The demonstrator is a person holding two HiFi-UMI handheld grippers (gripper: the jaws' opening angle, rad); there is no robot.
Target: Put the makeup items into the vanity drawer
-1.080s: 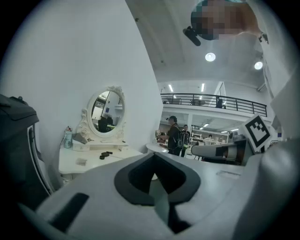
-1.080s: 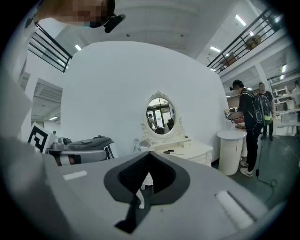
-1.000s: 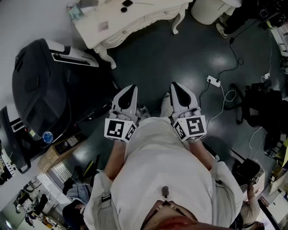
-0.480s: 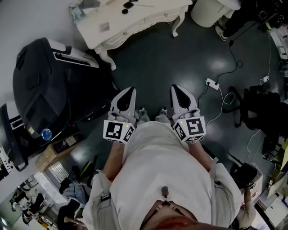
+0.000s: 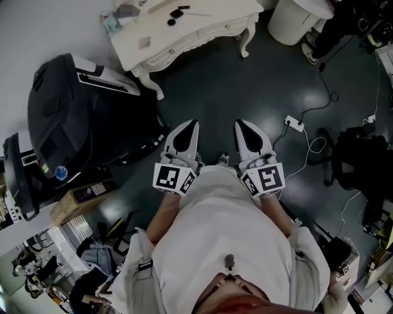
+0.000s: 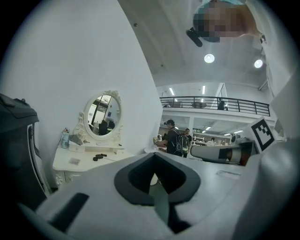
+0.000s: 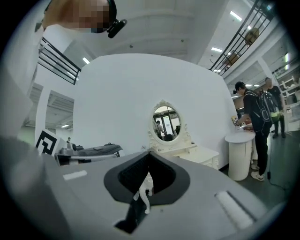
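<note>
Jaws: left gripper (image 5: 189, 124) and right gripper (image 5: 241, 124) both pressed together, empty
Progress: zero; makeup items (image 5: 176, 12), I think, untouched mid vanity (image 5: 202, 32) top

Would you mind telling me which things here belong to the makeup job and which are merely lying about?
For the job: vanity table; dark makeup items on top; its drawer fronts; left tongs and right tongs, both shut.
Lying about: large black chair; power strip; cardboard box; white round stand.
</note>
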